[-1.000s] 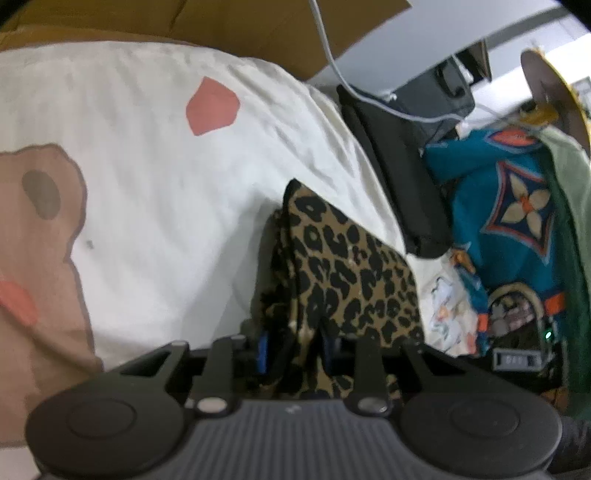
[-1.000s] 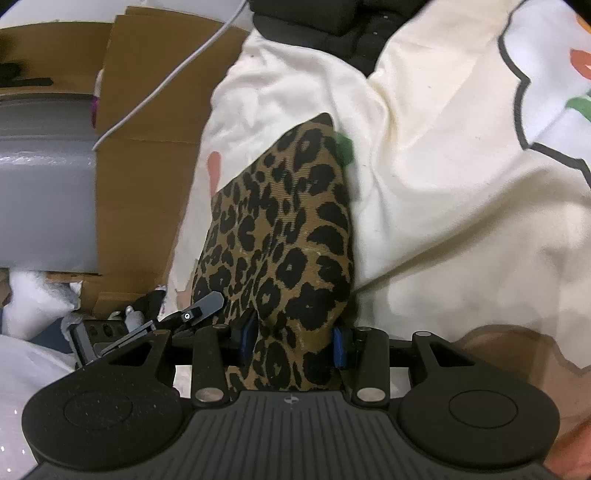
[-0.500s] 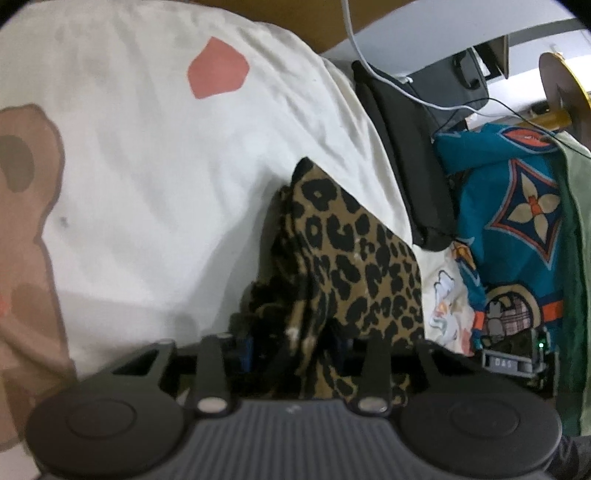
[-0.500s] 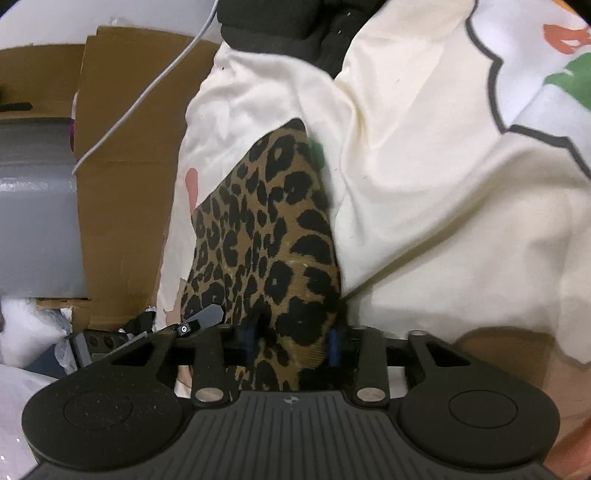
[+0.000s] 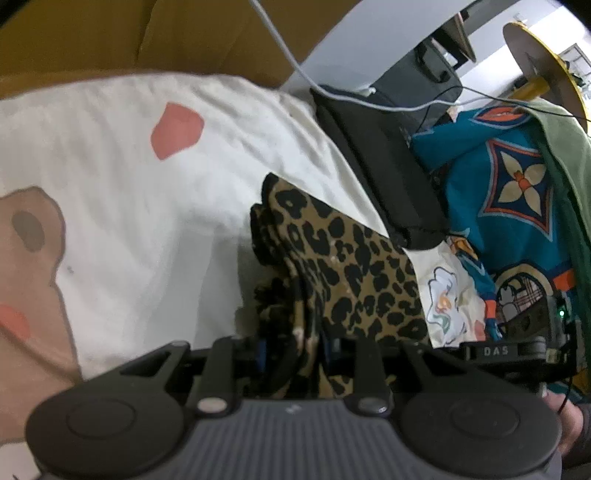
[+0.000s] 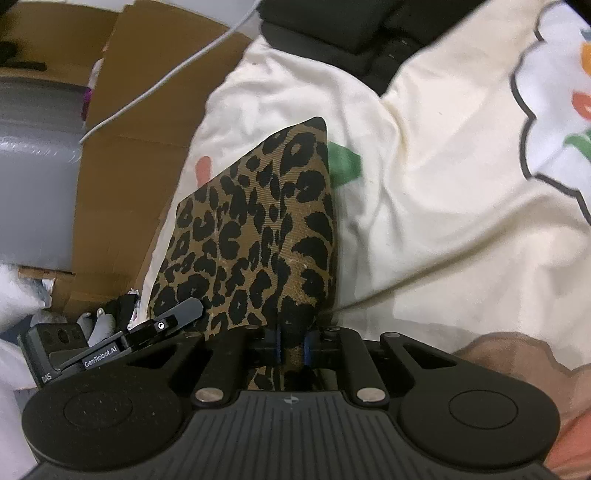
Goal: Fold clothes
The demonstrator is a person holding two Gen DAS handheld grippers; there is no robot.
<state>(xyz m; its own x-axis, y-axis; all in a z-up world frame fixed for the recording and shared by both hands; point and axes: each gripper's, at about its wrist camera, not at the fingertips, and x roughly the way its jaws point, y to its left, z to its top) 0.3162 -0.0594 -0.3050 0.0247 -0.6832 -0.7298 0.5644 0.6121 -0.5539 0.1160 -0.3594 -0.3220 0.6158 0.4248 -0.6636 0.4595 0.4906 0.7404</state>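
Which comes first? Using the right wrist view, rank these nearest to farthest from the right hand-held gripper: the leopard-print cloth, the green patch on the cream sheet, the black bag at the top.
1. Leopard-print cloth: clamped between the jaws of the right hand-held gripper, which have just been closing.
2. Green patch: past the cloth's far right corner.
3. Black bag: top edge, beyond the cream sheet.

Each handheld unit is fronted by a broad black housing with a ribbed centre panel and a round raised disc moulded at either end. On the left gripper (image 5: 291, 350), two black finger arms are pinned by silver rivets, and blue pads (image 5: 260, 354) are fitted inside. The right gripper (image 6: 291, 347) is built alike, with small screws beside its blue pads (image 6: 277, 345). "DAS" and "GenRobot.AI" are printed in white on the black bodies.
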